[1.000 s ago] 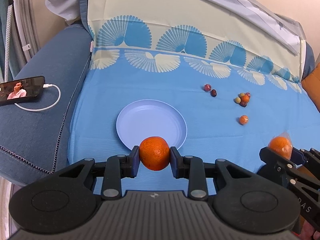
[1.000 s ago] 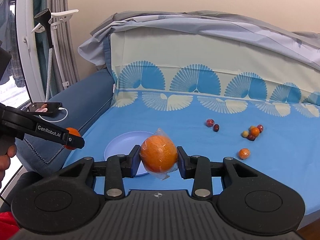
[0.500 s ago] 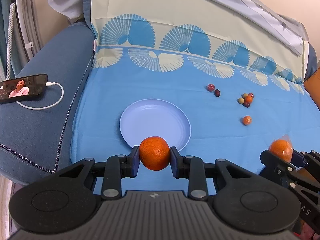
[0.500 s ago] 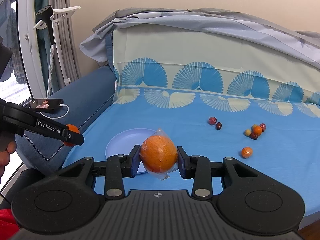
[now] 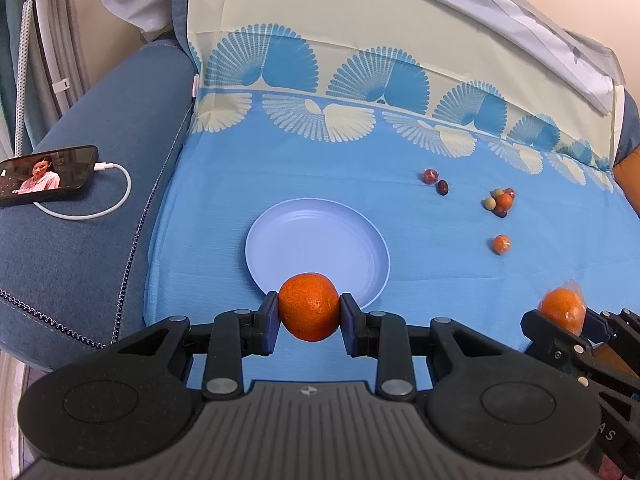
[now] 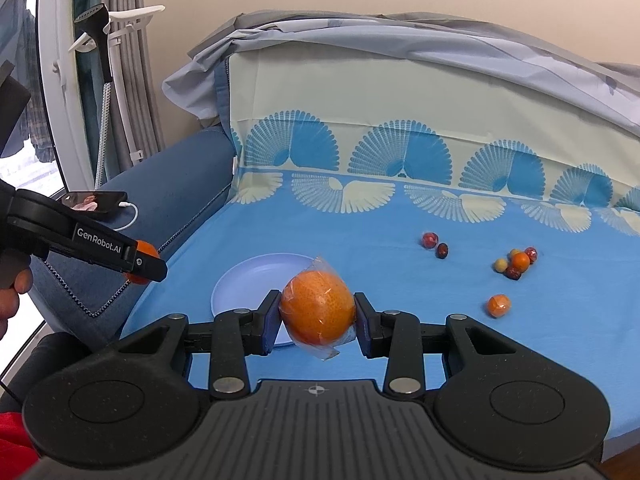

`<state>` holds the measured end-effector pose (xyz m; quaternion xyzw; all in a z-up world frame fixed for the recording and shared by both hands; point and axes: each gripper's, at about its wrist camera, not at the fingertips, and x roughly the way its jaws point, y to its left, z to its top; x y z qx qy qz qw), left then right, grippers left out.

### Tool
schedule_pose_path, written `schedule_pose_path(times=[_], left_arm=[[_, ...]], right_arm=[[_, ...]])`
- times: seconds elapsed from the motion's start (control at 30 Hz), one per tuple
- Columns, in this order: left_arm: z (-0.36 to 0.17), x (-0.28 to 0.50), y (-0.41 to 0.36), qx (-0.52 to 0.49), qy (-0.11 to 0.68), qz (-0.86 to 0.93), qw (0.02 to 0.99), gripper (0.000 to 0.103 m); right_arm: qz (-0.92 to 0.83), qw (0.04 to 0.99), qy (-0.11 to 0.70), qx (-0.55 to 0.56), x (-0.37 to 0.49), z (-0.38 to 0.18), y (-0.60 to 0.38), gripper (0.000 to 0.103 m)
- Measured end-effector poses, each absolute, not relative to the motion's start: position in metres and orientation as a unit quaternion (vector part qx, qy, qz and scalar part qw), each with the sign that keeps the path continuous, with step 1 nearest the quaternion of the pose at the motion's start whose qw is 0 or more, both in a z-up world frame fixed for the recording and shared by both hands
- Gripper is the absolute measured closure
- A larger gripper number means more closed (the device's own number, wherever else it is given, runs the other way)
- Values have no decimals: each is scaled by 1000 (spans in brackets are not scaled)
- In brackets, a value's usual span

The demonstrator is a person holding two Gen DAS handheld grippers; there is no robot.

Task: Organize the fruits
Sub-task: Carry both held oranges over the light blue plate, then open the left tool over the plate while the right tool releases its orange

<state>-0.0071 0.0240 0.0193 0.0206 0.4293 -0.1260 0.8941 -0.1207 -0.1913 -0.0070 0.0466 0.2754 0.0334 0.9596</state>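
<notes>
Two tongs, left (image 5: 308, 314) clamped on bare orange (image 5: 309, 306), right (image 6: 317, 320) on wrapped orange (image 6: 318, 307), over blue sheet (image 5: 440, 272)

The left gripper (image 5: 309, 314) is built of matte black plastic, with dark blue pads (image 5: 272, 322), silver rivets and a ribbed grey body. The right gripper (image 6: 318, 318) is made alike. White "GenRobot.AI" lettering is printed on the left gripper's side. Red clothing (image 6: 14, 440) is glimpsed at the lower left corner.
</notes>
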Motion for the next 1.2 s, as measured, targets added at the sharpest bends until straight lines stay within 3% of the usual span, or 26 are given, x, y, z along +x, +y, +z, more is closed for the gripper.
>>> schedule_pose_path(times=[0.77, 1.2], left_arm=[[-8, 65, 39, -1, 456, -102, 884, 68], [-87, 140, 13, 52, 491, -122, 861, 68]], right_arm=[[67, 945, 317, 40, -43, -35, -170, 63], [79, 916, 393, 3, 40, -103, -149, 63]])
